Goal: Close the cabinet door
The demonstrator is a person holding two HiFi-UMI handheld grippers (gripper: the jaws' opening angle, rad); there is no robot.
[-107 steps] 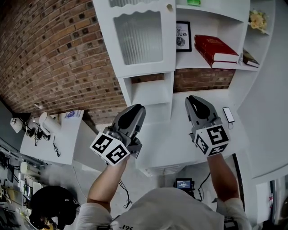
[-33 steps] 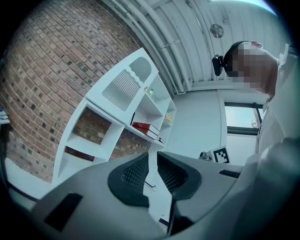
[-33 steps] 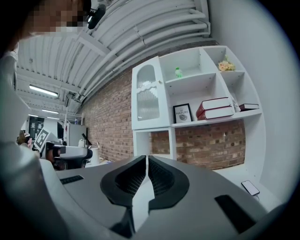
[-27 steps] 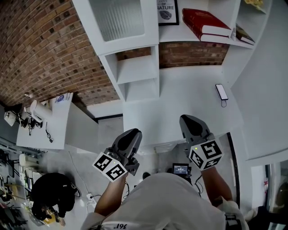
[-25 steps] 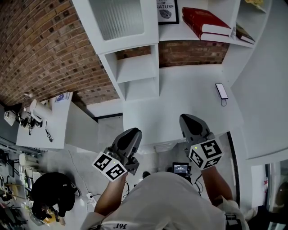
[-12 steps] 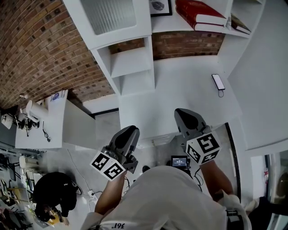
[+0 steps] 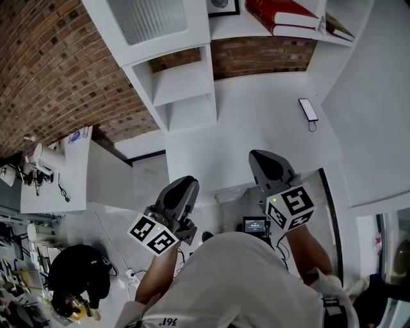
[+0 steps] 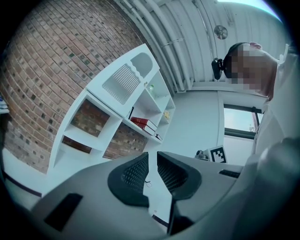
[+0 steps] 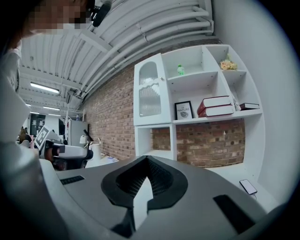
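Cabinet door (image 9: pixel 151 89): upper left of white shelf unit, seemingly flush shut, well apart from both tongs. Rigid, likely light-swinging, ribbed pane fragile, so press the white frame at its free edge. Left tongs (image 8: pixel 153 161) a slit apart, empty; right tongs (image 9: pixel 147 164) closed, empty; right gripper view shows the door whole, head view crops its top.

My head camera looks steeply down past my chest onto the white desk (image 7: pixel 256 128) and the white shelf unit (image 7: pixel 186 96). The camera on my left hand-held gripper (image 7: pixel 183 187) faces that unit tilted, from well back. The one on my right hand-held gripper (image 7: pixel 261 159) sees it upright. All three views share the red hardcover book (image 7: pixel 282 16).
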